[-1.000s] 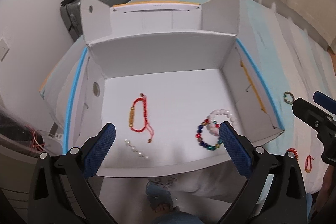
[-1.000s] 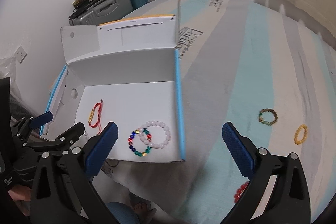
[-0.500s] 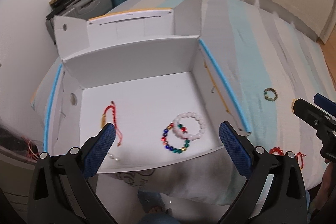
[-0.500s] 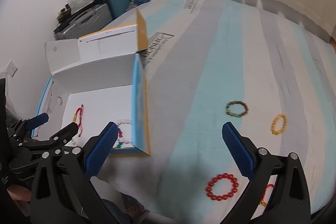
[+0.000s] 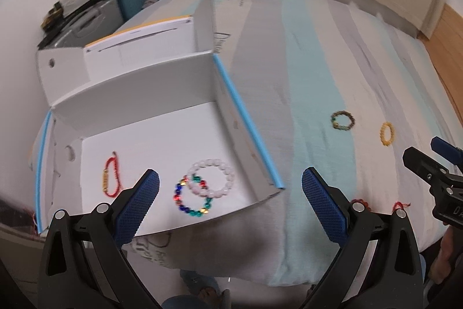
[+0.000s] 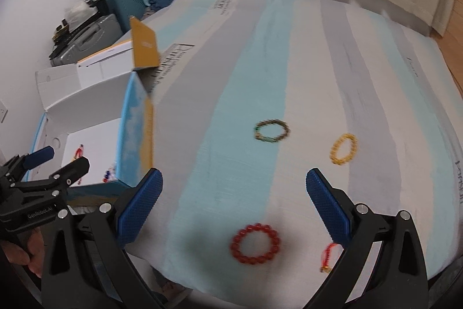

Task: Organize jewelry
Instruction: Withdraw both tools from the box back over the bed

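We find the right gripper [image 6: 233, 194] with its jaws spread wide and holding nothing, poised above the bed [image 6: 303, 54]. Directly between the jaws, low in the right wrist frame, lies the red bead bracelet [image 6: 255, 243]; a red cord bracelet [image 6: 328, 256] sits just beside the right-hand jaw. Further up the frame lie a brown-green bracelet [image 6: 272, 130] and a yellow bracelet [image 6: 343, 148], well apart from each other.

The left gripper [image 5: 230, 203] likewise stands wide open and empty, hovering at the near edge of the white box [image 5: 249, 132]. Inside, lower centre of the left wrist frame, a white bead bracelet [image 5: 211, 179] overlaps a multicoloured bracelet [image 5: 192, 199]; a red string bracelet [image 5: 110, 178] lies to their left.

We judge the task part done: three pieces boxed, four loose on the bed. The step in hand appears to be the approach to the red bead bracelet. The next move calls for lowering the jaws astride one side of the ring and closing on the beads without gathering the sheet.
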`<state>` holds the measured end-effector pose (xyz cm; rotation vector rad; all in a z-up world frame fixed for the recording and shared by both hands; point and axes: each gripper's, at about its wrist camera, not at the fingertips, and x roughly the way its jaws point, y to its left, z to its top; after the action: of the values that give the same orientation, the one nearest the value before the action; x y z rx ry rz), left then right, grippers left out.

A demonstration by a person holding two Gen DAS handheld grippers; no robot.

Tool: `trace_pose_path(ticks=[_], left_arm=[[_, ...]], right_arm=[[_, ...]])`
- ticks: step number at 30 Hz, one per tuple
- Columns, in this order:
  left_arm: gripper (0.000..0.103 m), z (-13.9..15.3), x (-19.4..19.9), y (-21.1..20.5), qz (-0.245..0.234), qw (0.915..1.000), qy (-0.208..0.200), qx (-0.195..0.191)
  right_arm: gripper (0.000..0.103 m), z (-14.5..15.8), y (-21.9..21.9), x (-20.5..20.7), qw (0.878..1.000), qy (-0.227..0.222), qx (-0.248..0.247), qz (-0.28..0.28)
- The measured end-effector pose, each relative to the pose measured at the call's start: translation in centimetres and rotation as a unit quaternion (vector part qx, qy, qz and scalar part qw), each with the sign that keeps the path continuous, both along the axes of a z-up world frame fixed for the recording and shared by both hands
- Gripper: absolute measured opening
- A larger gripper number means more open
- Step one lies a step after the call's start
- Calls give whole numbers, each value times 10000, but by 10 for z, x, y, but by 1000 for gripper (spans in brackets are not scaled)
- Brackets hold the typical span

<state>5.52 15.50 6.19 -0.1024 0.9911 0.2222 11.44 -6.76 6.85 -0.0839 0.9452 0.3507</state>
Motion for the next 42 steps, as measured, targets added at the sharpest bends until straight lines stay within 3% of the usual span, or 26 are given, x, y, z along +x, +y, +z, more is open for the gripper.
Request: trace_pose_path(ticks=[22, 42], left_arm=[[97, -33, 27, -86, -736, 9971, 180, -62], [95, -113, 23, -144, -1287, 9897, 555, -280]], right_arm=[[95, -42, -102, -5, 9969, 258, -81, -733], [93, -116, -160, -17, 9912, 823, -209, -1018]])
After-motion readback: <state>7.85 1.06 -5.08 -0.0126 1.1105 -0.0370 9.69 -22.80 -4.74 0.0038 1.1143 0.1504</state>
